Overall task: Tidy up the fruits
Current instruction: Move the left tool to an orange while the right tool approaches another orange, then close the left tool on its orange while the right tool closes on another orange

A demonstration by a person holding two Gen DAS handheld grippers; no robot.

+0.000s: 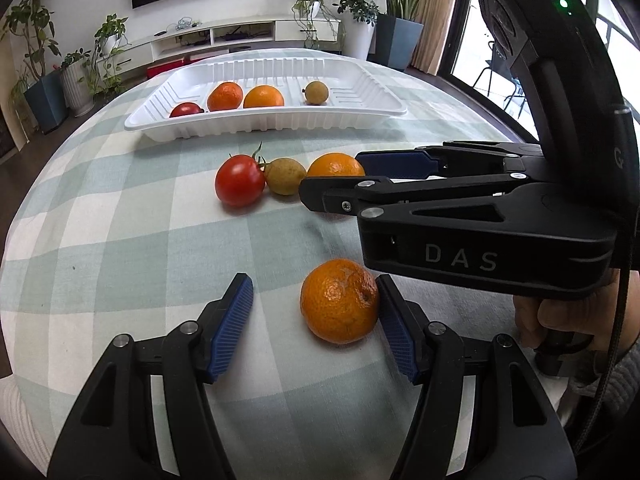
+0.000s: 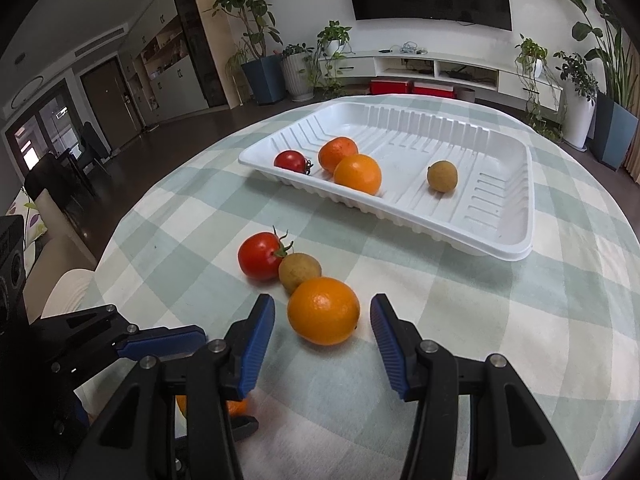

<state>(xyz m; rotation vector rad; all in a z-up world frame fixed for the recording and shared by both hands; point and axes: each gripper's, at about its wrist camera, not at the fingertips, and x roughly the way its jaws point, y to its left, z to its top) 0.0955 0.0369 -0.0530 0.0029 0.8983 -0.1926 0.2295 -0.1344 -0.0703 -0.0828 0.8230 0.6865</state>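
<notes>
A tangerine [image 1: 339, 302] lies on the checked cloth between my left gripper's [image 1: 314, 320] pads. It touches the right pad [image 1: 396, 332] and the left pad stands well clear, so this gripper is open. Further on, a tomato [image 2: 260, 255], a small yellow-brown fruit [image 2: 299, 272] and an orange [image 2: 323, 311] lie touching in a row. My right gripper [image 2: 322, 316] straddles the orange with a gap on each side, open. In the left wrist view the right gripper [image 1: 332, 176] comes in from the right around that orange [image 1: 336, 166].
A white plastic tray [image 2: 400, 216] at the back of the table holds a small tomato [image 2: 291, 161], two oranges [image 2: 357, 173] and a yellow-brown fruit [image 2: 442, 176]. A hand [image 1: 560, 320] holds the right gripper's handle. Potted plants and a TV cabinet stand beyond the table.
</notes>
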